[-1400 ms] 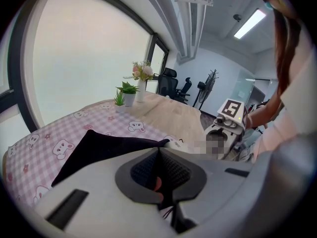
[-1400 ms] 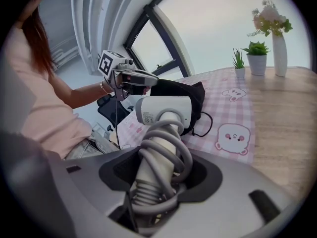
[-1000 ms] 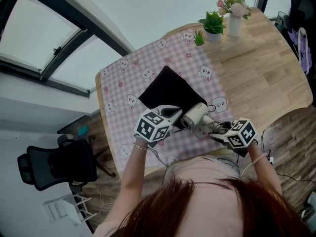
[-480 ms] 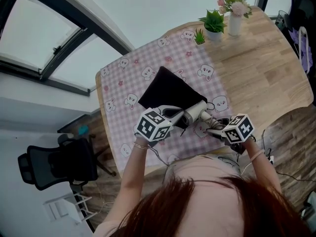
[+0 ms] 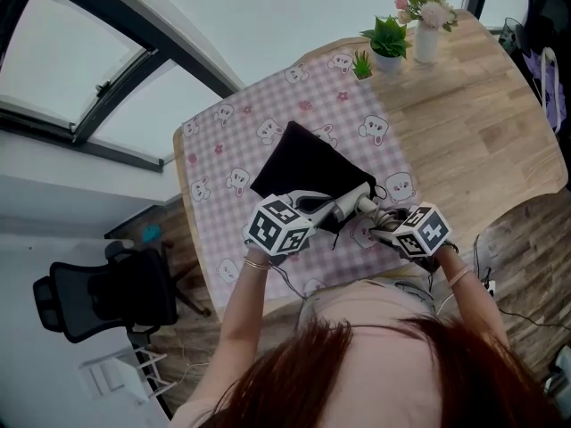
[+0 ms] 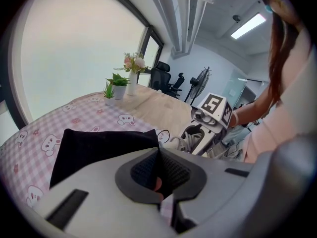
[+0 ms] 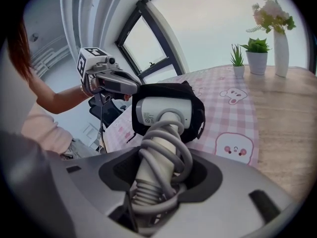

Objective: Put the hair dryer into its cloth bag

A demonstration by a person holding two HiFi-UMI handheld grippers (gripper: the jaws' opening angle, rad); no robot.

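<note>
The left claw (image 6: 157,170) pinches the cloth bag (image 6: 99,143); the right claw (image 7: 158,182) squeezes the hair dryer (image 7: 163,110) by its cord-wrapped handle. Potted plants (image 7: 257,51) stand far ahead.

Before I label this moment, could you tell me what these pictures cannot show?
- Front of the hair dryer: right gripper view, inside the cloth bag.
- Plug of the cord: right gripper view, below the right gripper body.
- Handle's lower part: head view, behind the right gripper's cube.

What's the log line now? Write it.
left gripper: shut on cloth bag | right gripper: shut on hair dryer | head inside bag mouth
</note>
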